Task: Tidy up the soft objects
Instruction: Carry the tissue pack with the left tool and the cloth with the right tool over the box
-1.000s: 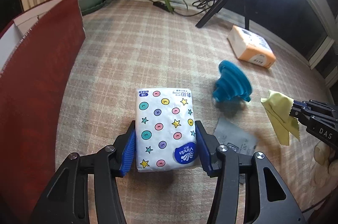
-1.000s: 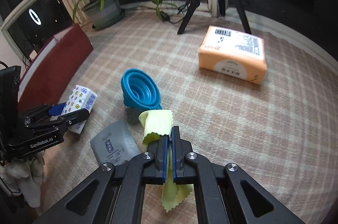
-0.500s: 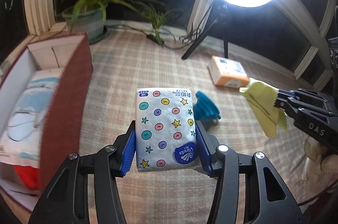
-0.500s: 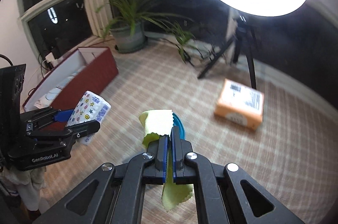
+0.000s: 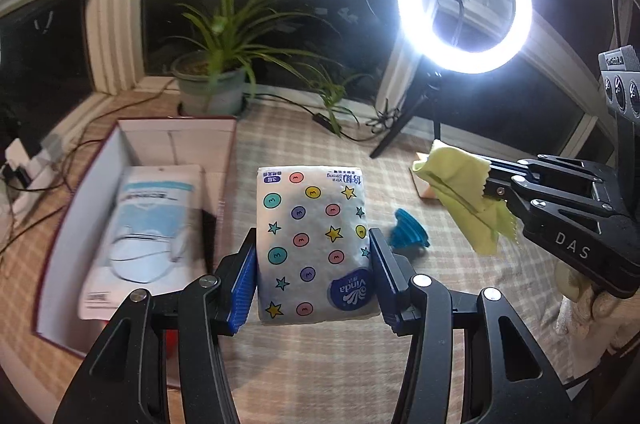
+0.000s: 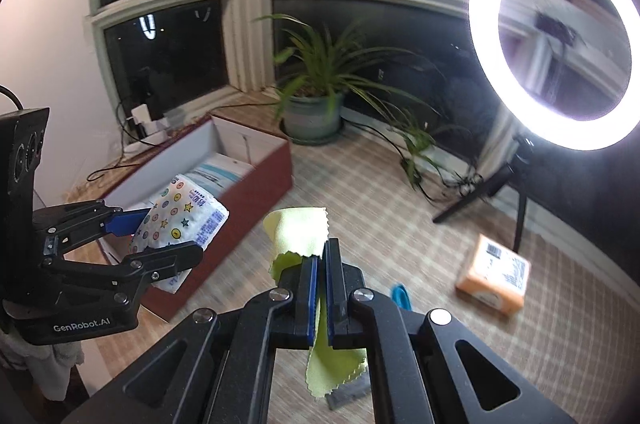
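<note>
left gripper [image 5: 312, 260]: clamped on tissue pack [image 5: 314, 244] by its sides, lifted, centre frame
right gripper [image 6: 322, 264]: pinching yellow cloth [image 6: 298, 232], hanging clear of floor
box [image 5: 60, 224]: open, lower left, likely drop spot

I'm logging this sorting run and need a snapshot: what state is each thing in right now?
Left gripper: shut on the tissue pack.
Tissue pack: held in the air, next to the box.
Right gripper: shut on the yellow cloth.
Yellow cloth: hanging, pinched.
Box: open, a mask pack lying inside.
Blue funnel: on its side on the mat.
Orange pack: lying on the mat.
Ring light: on.
</note>
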{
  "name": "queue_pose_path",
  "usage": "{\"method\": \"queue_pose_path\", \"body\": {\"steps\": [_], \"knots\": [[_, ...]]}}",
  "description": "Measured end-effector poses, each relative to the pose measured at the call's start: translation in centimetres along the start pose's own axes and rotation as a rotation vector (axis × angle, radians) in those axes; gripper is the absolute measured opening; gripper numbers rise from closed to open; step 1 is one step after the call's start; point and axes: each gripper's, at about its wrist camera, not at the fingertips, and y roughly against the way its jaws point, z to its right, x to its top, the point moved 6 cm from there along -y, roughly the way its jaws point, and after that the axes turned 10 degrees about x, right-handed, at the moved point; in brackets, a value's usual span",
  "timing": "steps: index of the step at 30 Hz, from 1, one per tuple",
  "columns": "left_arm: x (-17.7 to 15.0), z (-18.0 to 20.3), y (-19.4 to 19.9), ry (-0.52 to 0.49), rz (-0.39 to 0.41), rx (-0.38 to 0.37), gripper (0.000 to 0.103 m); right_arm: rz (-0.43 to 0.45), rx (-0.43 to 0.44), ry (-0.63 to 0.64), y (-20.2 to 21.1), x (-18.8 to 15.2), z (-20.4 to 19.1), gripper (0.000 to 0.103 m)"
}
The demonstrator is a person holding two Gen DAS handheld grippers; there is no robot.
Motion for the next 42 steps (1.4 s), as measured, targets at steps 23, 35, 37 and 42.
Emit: {"method": "queue_pose_path", "body": {"steps": [23,35,37,42], "knots": [[0.6,-11.9,2.1,0.090,0.038,0.080,0.050,-0.001,0.072,0.128,-6.4,6.5,-11.0,0.003],[0.3,-16.4,0.3,0.123,0.001,0.107,0.050,-0.061,0.120,0.082,-11.1,8.0,-12.3,0.003],[0.3,-16.8,-0.1,0.126,-0.008,0.106,0.050,-0.081,0.146,0.052,-12.4,8.3,-12.3,0.003],[0.2,-17.4,-1.5,0.122,-0.049,0.092,0.050,-0.130,0.205,-0.017,-15.7,8.7,-12.7,0.003]]}}
